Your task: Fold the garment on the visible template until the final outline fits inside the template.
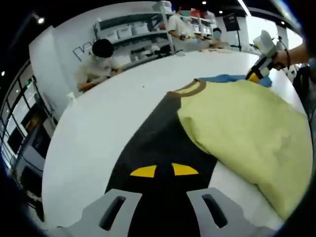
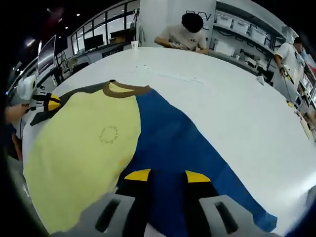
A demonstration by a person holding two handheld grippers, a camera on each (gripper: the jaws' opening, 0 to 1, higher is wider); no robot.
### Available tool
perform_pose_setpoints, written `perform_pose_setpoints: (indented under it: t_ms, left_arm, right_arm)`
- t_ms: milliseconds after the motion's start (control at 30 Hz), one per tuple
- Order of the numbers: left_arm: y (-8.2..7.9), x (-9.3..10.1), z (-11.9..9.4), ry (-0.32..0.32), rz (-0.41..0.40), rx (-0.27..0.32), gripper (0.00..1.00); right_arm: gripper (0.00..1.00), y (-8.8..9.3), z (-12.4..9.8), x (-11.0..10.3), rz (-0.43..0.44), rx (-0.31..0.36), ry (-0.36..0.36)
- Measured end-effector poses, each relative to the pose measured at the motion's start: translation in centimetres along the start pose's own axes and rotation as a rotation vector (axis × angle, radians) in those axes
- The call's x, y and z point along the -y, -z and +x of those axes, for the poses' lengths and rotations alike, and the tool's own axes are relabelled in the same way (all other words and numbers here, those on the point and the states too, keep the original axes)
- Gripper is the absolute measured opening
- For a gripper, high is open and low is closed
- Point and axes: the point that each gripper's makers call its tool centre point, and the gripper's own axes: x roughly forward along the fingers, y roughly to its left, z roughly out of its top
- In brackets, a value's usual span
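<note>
In the left gripper view, the left gripper (image 1: 164, 171) has its two jaws apart, with a gap between the yellow tips. Nothing is held between them. Under the tips lies a black sleeve (image 1: 148, 148) that belongs to the shirt. It lies flat on the white table (image 1: 108, 123). Just past the sleeve is the yellow T-shirt (image 1: 247, 128), spread out on the table. It has a brown collar (image 1: 190, 89) at the far end. A bit of blue cloth (image 1: 222, 78) peeks out behind the shirt. Over there the other gripper (image 1: 261, 64) comes in from the right, held by a hand (image 1: 289, 57), with its yellow tip down by the shirt's far edge.

In the right gripper view, the right gripper (image 2: 164, 175) also has its jaws apart, and they hold nothing. The tips sit over the blue cloth (image 2: 177, 148), which runs long and flat across the table (image 2: 232, 108). To the left of it lies the yellow T-shirt (image 2: 84, 148), with a small round ring mark (image 2: 108, 134) on it. The brown collar (image 2: 126, 89) is at the far end. The left gripper (image 2: 47, 102) shows at the far left side, with its yellow tips by the dark sleeve.

Far behind the table, a person (image 2: 185, 34) sits bent over. There are shelves (image 2: 247, 32) with white boxes along the wall.
</note>
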Motion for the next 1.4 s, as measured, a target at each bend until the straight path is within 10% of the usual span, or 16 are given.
perform_pose_setpoints:
  t_ms: [100,200,333,567,733,1000,1400]
  left_arm:
    - [0.4,0.2,0.2,-0.011,0.014,0.001,0.04]
    - [0.3,-0.5,0.5,-0.037,0.085,0.013,0.04]
    - [0.2,-2.0,0.7,-0.071,0.092,0.004,0.04]
    - [0.6,-3.9,0.9,-0.091,0.125,-0.008,0.04]
    - [-0.2,-4.0,0.0,-0.086,0.105,0.012,0.04]
    - [-1.6,-3.5,-4.8,-0.072,0.012,0.09,0.33]
    - [1.8,-4.1,-12.1,-0.166,-0.094,0.116,0.71]
  right_arm:
    - [0.16,0.2,1.1,2.7,-0.059,-0.022,0.038]
    - [0.25,0.5,-0.2,3.6,0.086,-0.011,0.063]
    - [0.13,0.4,0.1,7.5,-0.037,-0.022,0.177]
    - [0.12,0.6,0.1,8.3,0.014,-0.01,0.18]
    - [0.27,-0.2,-0.7,5.7,0.196,0.074,0.052]
    - [0.39,-2.7,-3.9,-0.2,0.069,0.144,-0.088]
    - [0.55,-3.2,-6.0,-6.8,-0.062,0.177,-0.174]
